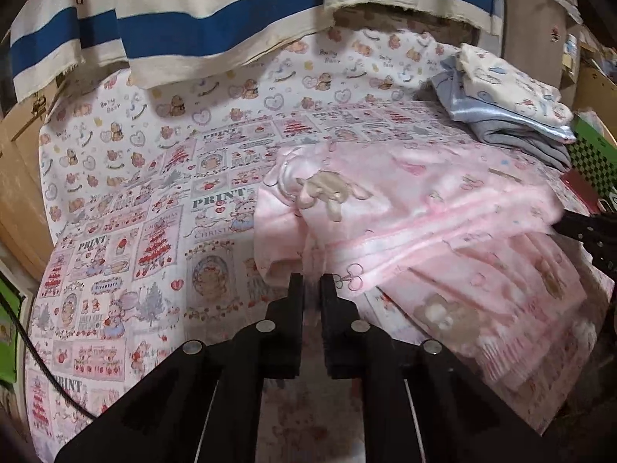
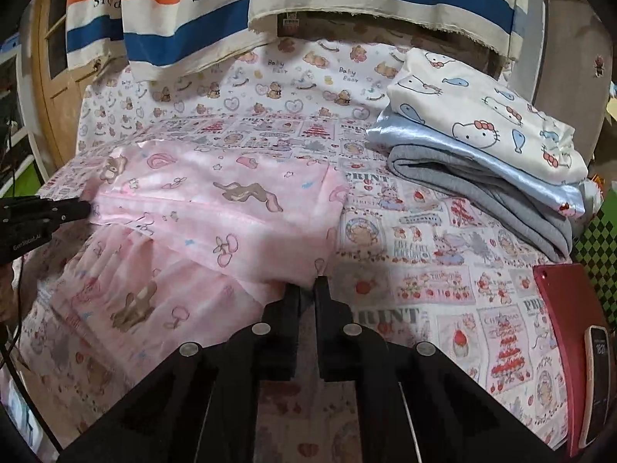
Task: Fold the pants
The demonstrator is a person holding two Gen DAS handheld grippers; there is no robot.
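Pink pants [image 1: 424, 208] printed with bears and cherries lie on the printed sheet, with an upper layer doubled over a lower one. My left gripper [image 1: 312, 281] is shut on the near left edge of the upper layer, and pink cloth runs down between its tips. From the right wrist view, the left gripper [image 2: 83, 208] sits against the left side of the pants [image 2: 216, 200]. My right gripper [image 2: 307, 285] is shut on the near right corner of the upper layer. In the left wrist view, the right gripper [image 1: 559, 225] shows at the pants' right edge.
A stack of folded clothes [image 2: 482, 154] sits at the back right, white cat print on top of blue and grey. A red tablet [image 2: 567, 308] with a small device [image 2: 595, 386] on it lies at the right edge. Striped cloth [image 2: 308, 0] hangs behind the printed sheet [image 2: 424, 270].
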